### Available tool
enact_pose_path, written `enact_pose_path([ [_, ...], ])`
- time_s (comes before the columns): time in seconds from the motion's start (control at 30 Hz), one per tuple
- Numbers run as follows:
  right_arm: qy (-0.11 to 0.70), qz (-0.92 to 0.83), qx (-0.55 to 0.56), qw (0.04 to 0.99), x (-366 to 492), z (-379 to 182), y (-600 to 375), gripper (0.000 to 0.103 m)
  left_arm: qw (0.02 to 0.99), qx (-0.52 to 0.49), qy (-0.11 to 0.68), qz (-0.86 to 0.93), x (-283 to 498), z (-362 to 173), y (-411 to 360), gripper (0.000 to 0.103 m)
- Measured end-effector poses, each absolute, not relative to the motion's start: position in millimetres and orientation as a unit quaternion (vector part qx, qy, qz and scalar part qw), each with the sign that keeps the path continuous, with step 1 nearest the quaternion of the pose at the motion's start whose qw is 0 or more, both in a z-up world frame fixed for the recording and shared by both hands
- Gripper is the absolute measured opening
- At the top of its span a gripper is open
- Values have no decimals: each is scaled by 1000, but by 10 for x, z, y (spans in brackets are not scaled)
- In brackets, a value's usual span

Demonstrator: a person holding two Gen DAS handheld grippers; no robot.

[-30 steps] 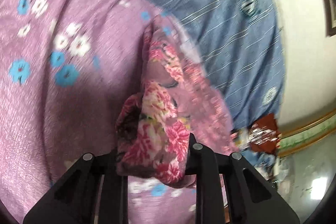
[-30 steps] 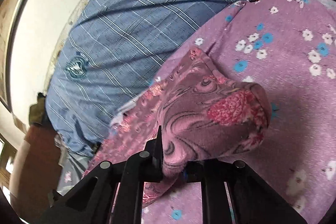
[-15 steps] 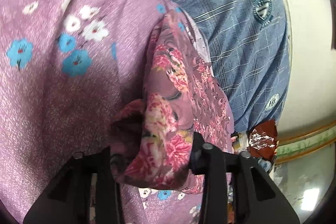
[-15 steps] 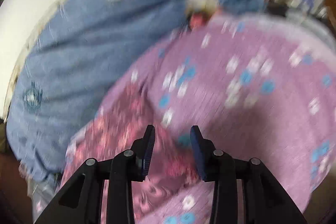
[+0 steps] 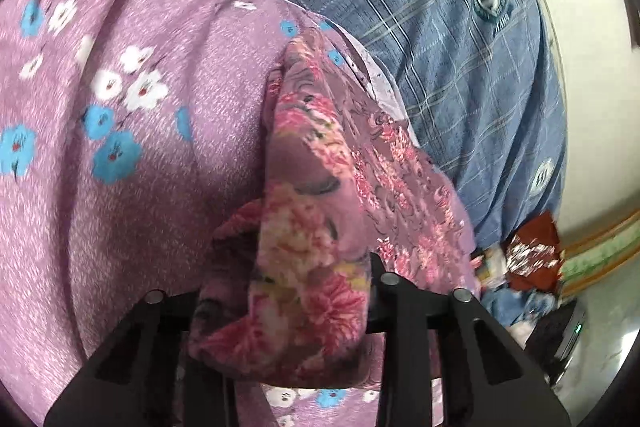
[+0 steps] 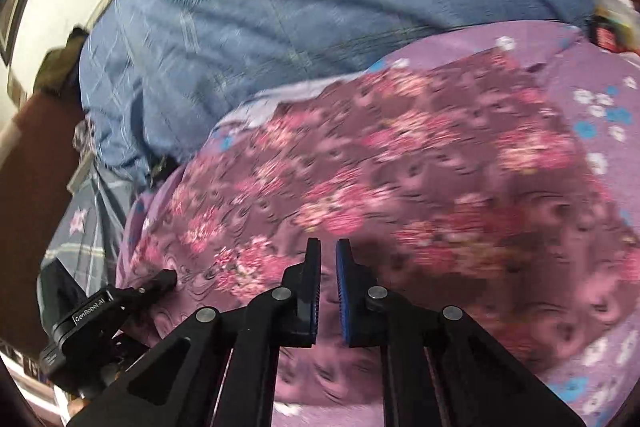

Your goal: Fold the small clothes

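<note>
Two grippers are engaged. A bunched corner of the maroon floral-print cloth garment [image 5: 320, 227], spread at frame centre over the lilac flower-patterned bedsheet [image 5: 132, 131], is clamped by the left gripper [image 5: 288, 315]. The right gripper [image 6: 327, 287] has just been closing; its jaws are together with nothing between them. Slippage or bunching may be caused by single-sided tension. "GenRobot.AI" is legible on the left unit, lower left in the right view.

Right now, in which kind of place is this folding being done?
Probably a bedroom at home, with the work done on a bed. A lilac flowered sheet covers a soft surface, a blue checked blanket lies beside it, and a plain white wall stands behind. Household clutter sits at the edge.
</note>
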State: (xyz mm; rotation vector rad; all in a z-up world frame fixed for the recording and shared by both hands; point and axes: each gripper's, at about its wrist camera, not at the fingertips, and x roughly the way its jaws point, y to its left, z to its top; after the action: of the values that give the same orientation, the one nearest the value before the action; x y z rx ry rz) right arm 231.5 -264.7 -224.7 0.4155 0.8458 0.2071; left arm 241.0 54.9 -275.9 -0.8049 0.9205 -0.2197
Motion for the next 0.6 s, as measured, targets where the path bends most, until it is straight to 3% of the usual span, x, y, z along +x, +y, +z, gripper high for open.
enact_pose_path([
  [0.17, 470, 96, 205, 853, 2563, -2579, -2458, 2, 842, -329, 414, -107, 2384, -2593, 450, 22],
  [0.3, 476, 122, 257, 832, 2516, -2580, -2697, 2, 872, -271, 392, -110, 2349, -2295, 278, 22],
  [0.37, 469, 126, 285, 826, 2471, -2549, -2866, 9, 884, -244, 382, -114, 2322, -2161, 166, 22],
  [0.6, 385, 67, 376, 840, 2215, -2266, -3957, 10, 910, -151, 360, -140, 2242, -1666, -494, 22],
])
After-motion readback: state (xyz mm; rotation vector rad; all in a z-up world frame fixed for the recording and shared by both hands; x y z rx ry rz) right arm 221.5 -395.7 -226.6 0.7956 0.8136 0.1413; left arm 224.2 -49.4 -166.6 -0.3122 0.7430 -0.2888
